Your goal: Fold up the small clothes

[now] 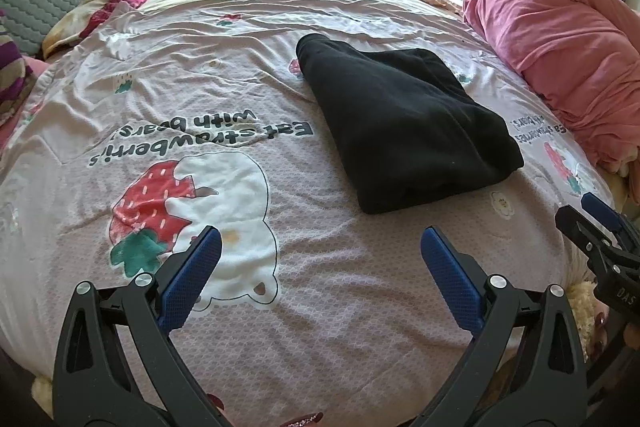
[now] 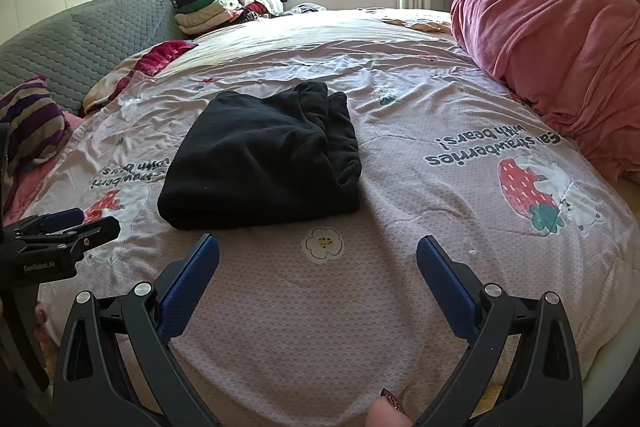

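Both grippers gaping, empty: left gripper, right gripper. Folded black garment just ahead, nearer right, probably finished; long axis runs away.

Both the left hand-held gripper and right hand-held gripper hover with fingers spread wide, empty.

Ahead of the fingers lies a matt, fleecy black garment on thin, wrinkled printed bedsheet cloth. The finger pads are textured blue rubber on matt black plastic.
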`<state>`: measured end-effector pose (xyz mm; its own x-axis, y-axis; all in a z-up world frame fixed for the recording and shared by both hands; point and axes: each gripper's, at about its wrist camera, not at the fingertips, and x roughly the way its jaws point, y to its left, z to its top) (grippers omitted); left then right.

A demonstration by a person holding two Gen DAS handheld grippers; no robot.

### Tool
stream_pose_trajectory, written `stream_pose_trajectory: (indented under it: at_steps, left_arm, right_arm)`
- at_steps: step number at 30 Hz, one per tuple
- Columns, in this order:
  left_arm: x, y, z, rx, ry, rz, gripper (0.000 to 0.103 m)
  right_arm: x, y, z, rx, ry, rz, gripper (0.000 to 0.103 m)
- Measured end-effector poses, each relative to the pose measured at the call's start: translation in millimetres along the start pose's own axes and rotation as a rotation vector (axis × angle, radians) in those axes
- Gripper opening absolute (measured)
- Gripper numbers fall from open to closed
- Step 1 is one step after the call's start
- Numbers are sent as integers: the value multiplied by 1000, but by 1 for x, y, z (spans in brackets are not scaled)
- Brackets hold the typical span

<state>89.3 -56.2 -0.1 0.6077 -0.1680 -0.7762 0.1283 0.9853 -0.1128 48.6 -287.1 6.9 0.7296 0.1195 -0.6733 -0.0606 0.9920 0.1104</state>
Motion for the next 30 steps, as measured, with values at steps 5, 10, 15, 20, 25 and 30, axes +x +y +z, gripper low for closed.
stream_pose_trajectory:
  at_steps: [5,10,15,20,25,30]
  left_arm:
    - [-2,-1,-1,10,1,5,94]
    - [-4,-4,-2,35,3,-4,94]
    - [-2,-5,-8,50,29,26,94]
    - [-3,18,-16,-5,57,27,94]
    - [2,113,-17,-183,79,98,94]
    - [-5,263,-12,-415,67,338,94]
  right_arm:
    - [-1,-1,1,0,-3,-4,98]
    - [-5,-3,1,-1,-7,-22,98]
    - [-12,-16,-4,34,-6,-80,98]
    - [-37,-73,-16,200,-41,-226,98]
    - [-67,-179,-42,412,-39,-511,98]
    - [-96,-331,-96,669,53,-893,98]
